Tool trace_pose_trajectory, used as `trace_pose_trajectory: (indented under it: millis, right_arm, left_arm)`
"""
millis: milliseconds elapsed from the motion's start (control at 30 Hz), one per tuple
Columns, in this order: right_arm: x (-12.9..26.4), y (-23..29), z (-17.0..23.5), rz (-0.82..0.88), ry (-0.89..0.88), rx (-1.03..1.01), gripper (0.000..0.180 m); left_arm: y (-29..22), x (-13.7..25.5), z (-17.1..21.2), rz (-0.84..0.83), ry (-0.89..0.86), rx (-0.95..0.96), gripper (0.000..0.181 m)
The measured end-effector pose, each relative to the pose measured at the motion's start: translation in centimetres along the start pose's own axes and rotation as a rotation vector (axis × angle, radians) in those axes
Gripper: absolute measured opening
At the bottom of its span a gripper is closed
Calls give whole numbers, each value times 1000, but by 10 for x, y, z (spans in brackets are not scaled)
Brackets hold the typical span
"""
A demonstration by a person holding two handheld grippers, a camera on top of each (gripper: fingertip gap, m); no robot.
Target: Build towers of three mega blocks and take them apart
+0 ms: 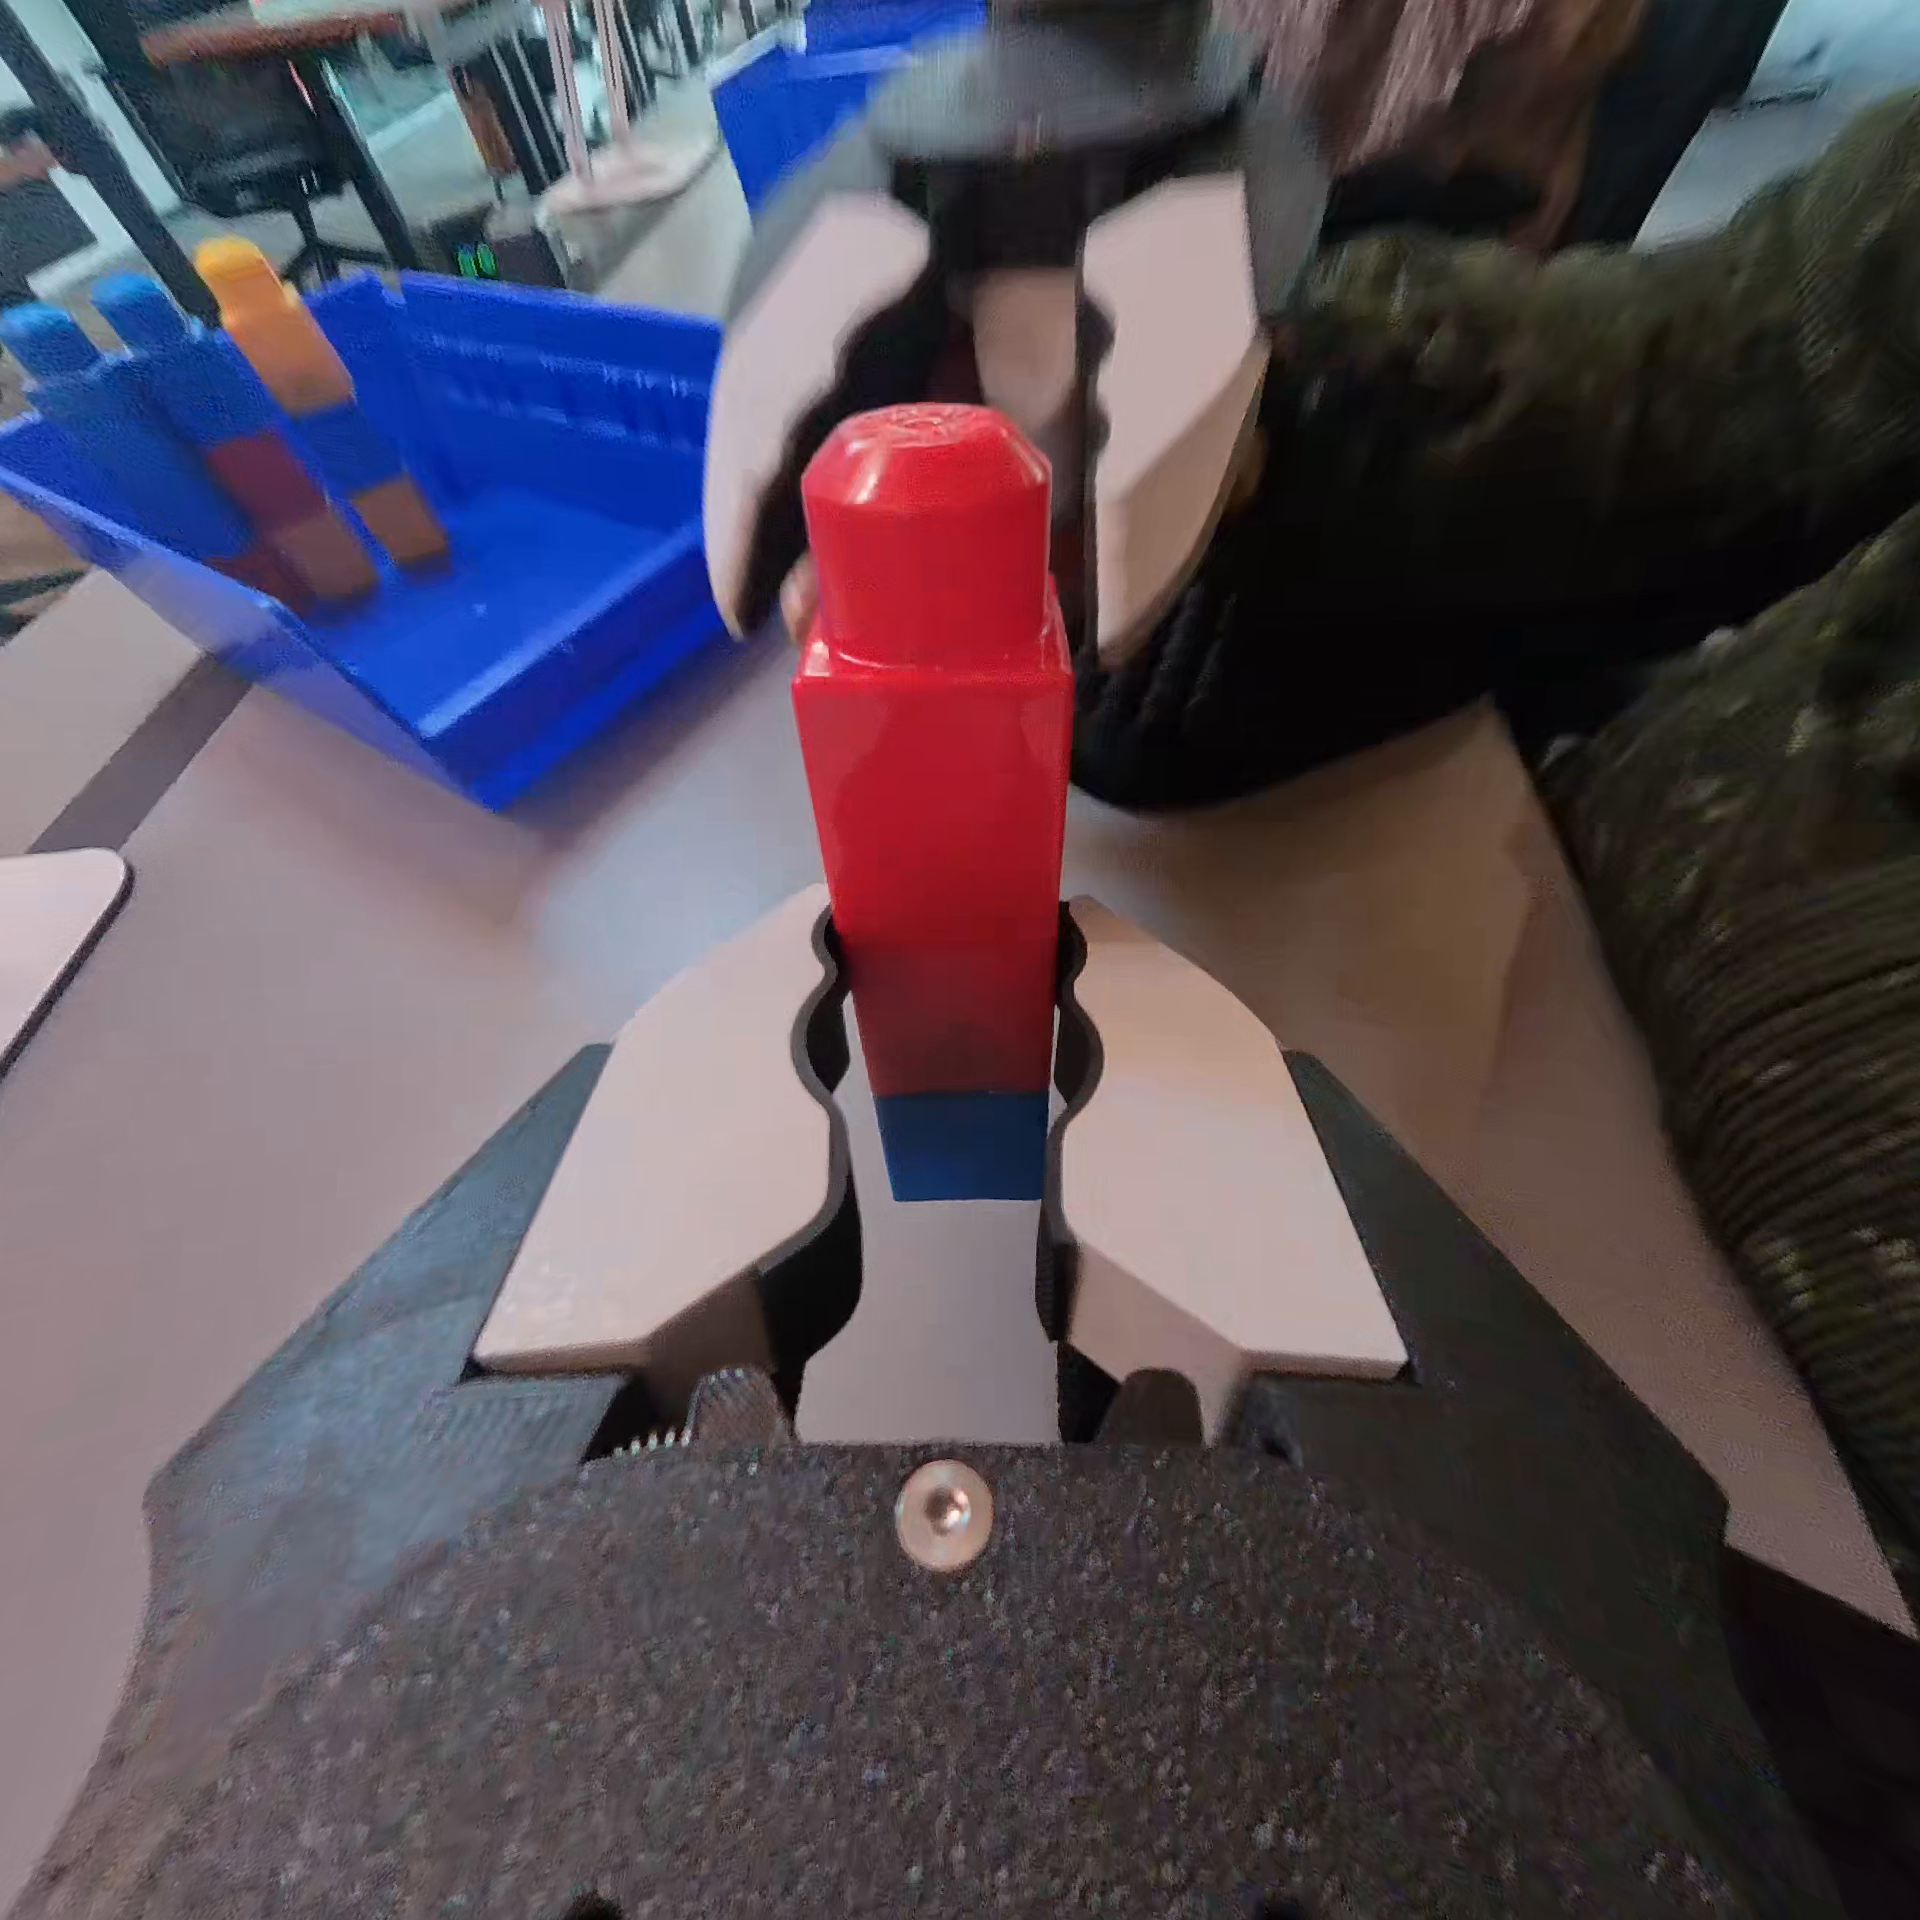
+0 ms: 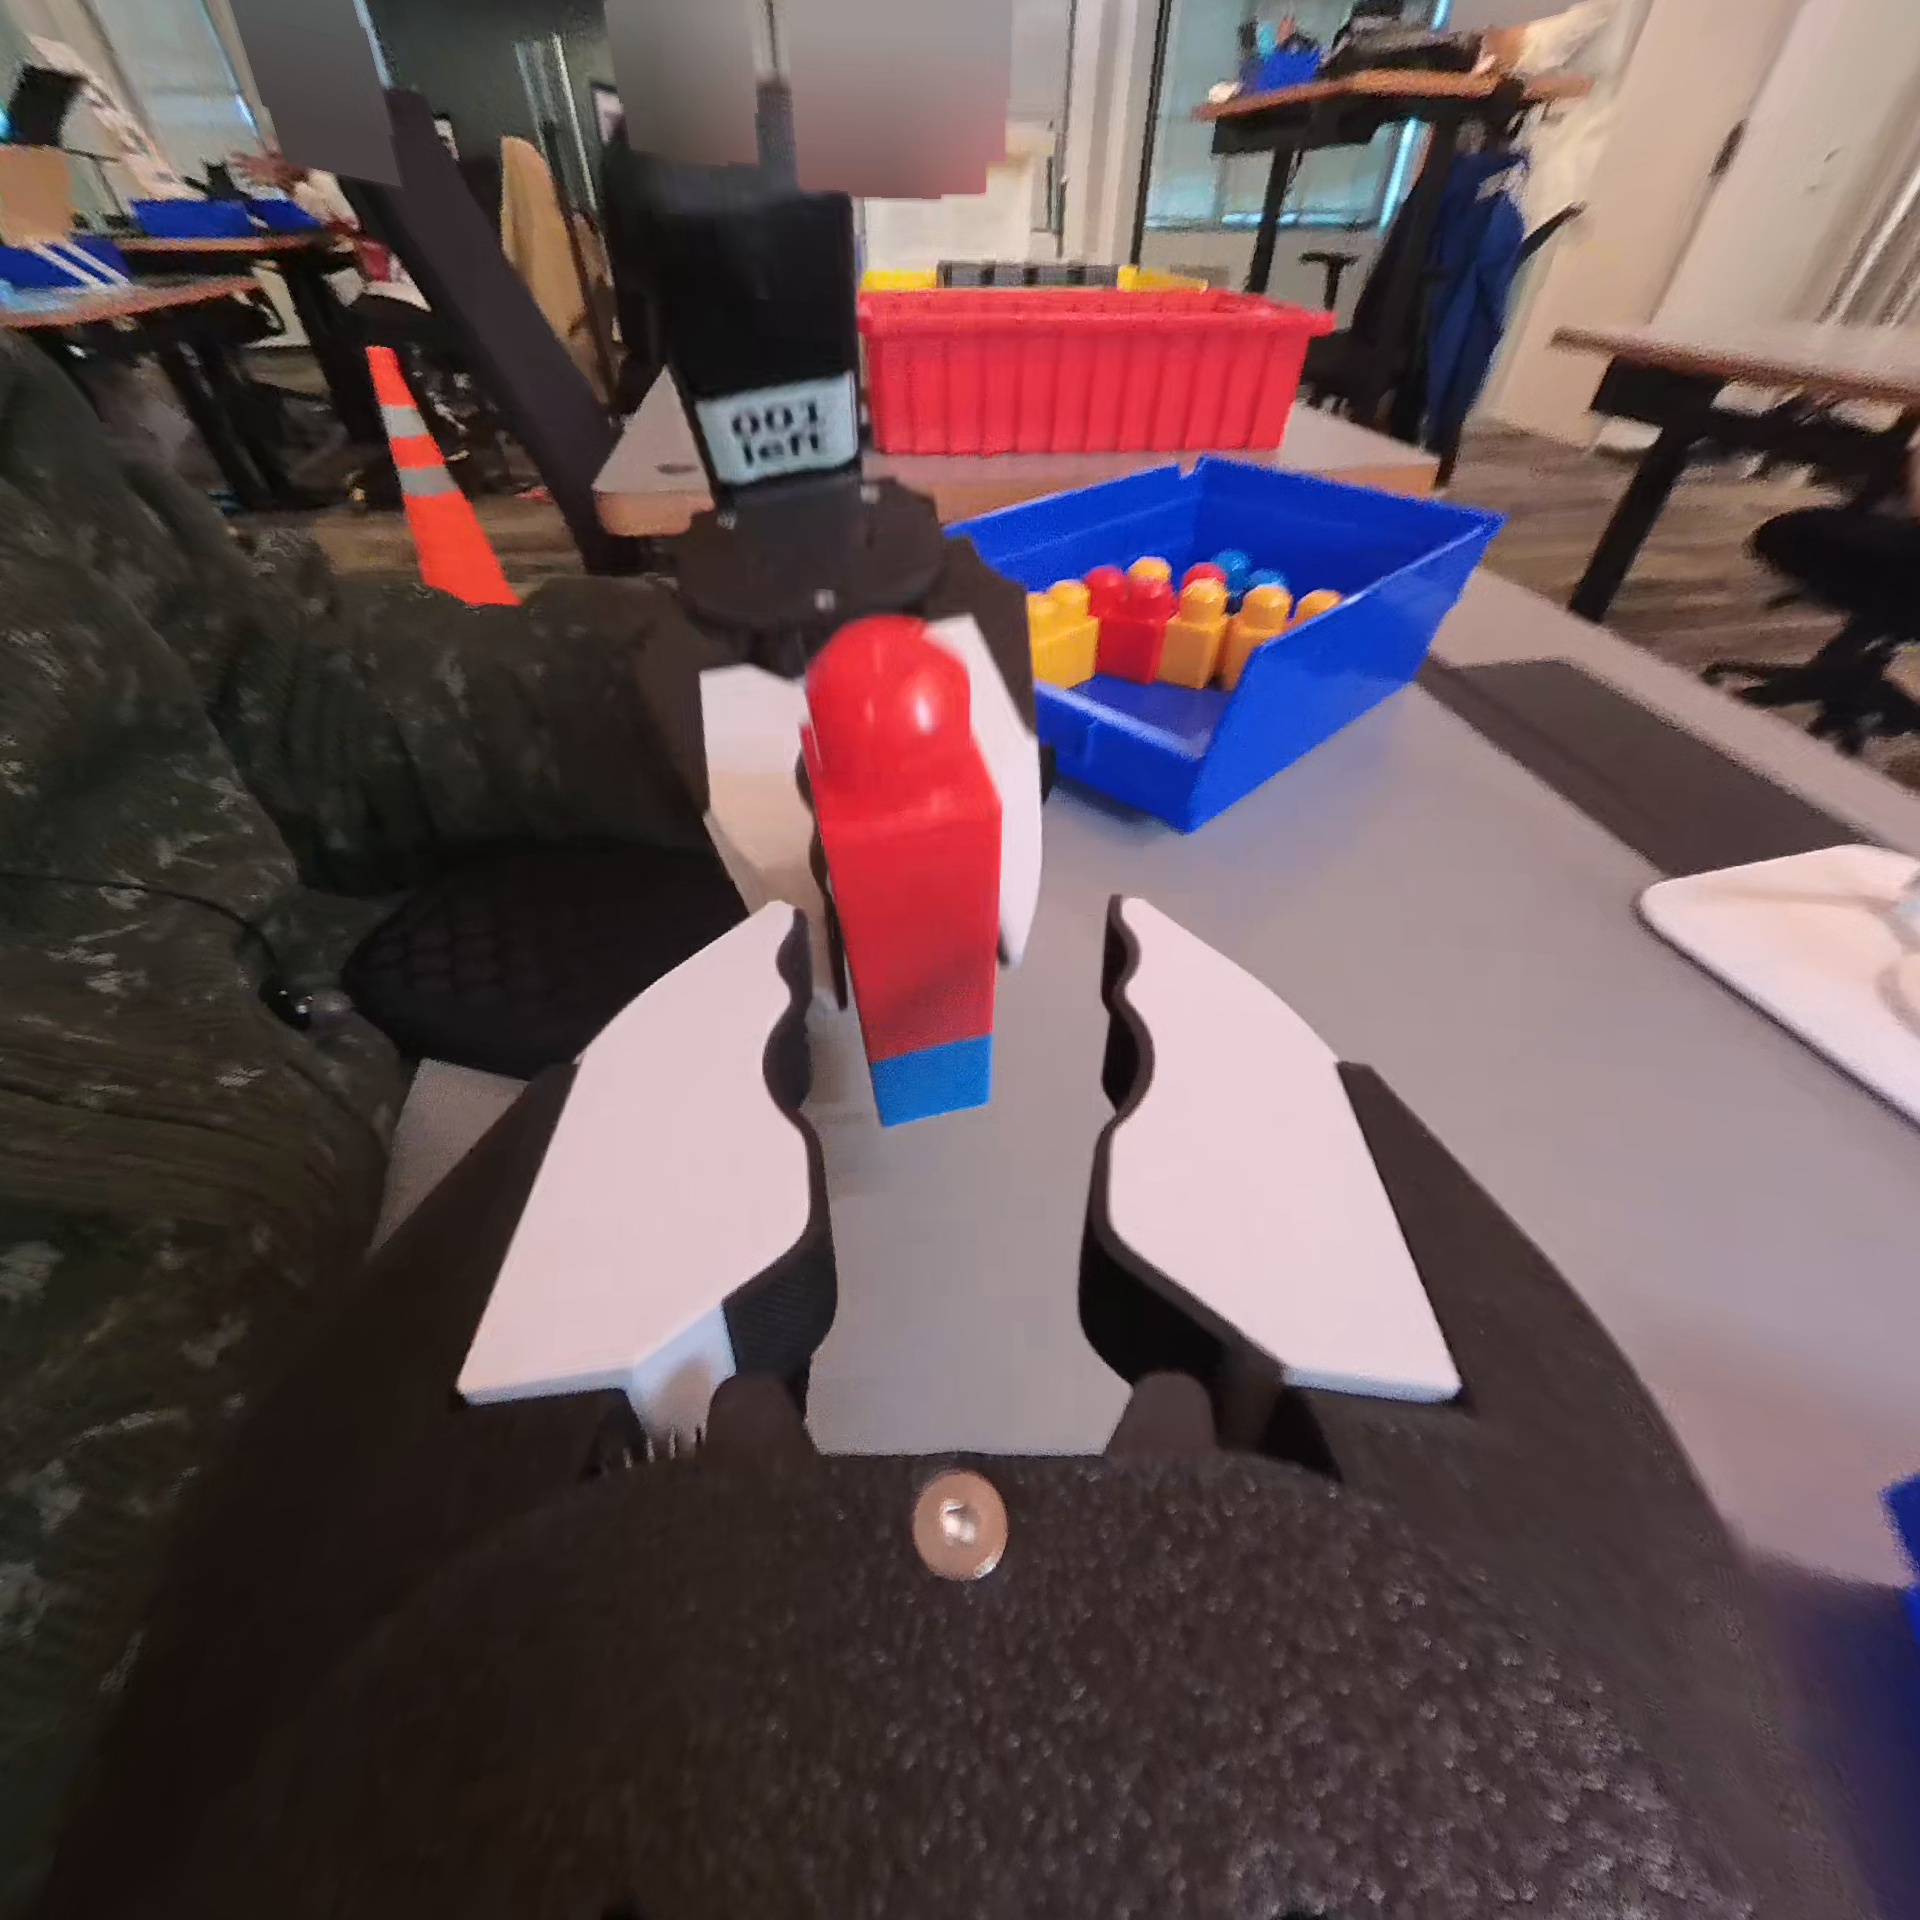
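Note:
A three-block tower stands between my grippers: a red block on top, a darker red block under it, and a blue block at the bottom. My left gripper is shut on the tower at the middle red block and holds it upright. In the right wrist view the tower leans slightly, with the left gripper behind it. My right gripper is open, with its fingertips on either side of the tower and not touching it. It also shows blurred in the left wrist view, beyond the tower.
A blue bin to the left holds three finished towers. Another blue bin holds several loose red, yellow, orange and blue blocks. A red crate stands behind it, a white board lies at the right, and a dark green sleeve is at the left. The left gripper's tips are roughly 4 centimetres from the right gripper's.

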State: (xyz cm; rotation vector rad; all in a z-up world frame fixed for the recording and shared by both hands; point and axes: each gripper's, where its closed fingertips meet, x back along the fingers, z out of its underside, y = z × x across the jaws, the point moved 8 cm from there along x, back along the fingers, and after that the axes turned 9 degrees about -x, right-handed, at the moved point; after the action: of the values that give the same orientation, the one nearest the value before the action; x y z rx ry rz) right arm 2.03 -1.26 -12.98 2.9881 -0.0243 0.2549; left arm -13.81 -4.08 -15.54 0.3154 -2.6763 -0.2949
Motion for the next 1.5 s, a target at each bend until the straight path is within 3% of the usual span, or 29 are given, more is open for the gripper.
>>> trace_pose_trajectory:
  millis: [133, 167, 200, 233, 400, 533, 633, 700, 800, 967, 1200, 1267, 1367, 1500]
  right_arm:
    - [-5, 11, -5, 13, 70, 93, 55]
    - [-8, 13, -3, 3, 98, 109, 51]
    - [-10, 16, -1, -11, 132, 125, 33]
    - [-11, 18, 0, -11, 160, 135, 31]
    - [21, 9, -41, 58, 191, 178, 30]
    - [87, -52, -111, 351, 213, 143, 30]
    - [135, -126, -140, 638, 299, 95, 30]
    - [165, -180, -136, 778, 386, -19, 30]
    - [201, -248, -102, 927, 466, -196, 30]
    - [225, -306, -45, 1039, 463, -323, 30]
    - [228, -334, -16, 1072, 367, -394, 31]
    - [232, -336, -15, 1058, 361, -450, 39]
    - [241, -333, -16, 1061, 340, -469, 51]
    - [244, -301, -52, 1056, 145, -335, 51]
  left_arm:
    - [-7, -13, 7, 3, 148, -74, 36]
    - [-9, -15, 7, 2, 164, -83, 36]
    - [-9, -16, 8, 3, 183, -93, 36]
    - [-10, -16, 10, -2, 193, -109, 36]
    - [8, 3, -2, -132, 38, -37, 39]
    - [30, 32, -3, -265, -154, 92, 23]
    - [40, 46, -1, -364, -211, 127, 10]
    - [41, 53, -1, -411, -220, 119, 0]
    - [43, 58, -1, -457, -222, 117, 0]
    - [47, 61, 2, -485, -214, 118, 0]
    - [51, 60, 9, -487, -175, 136, 0]
    - [55, 68, 9, -501, -186, 171, 0]
    - [71, 103, 8, -599, -156, 203, 0]
    - [97, 182, 10, -760, -43, 264, 3]
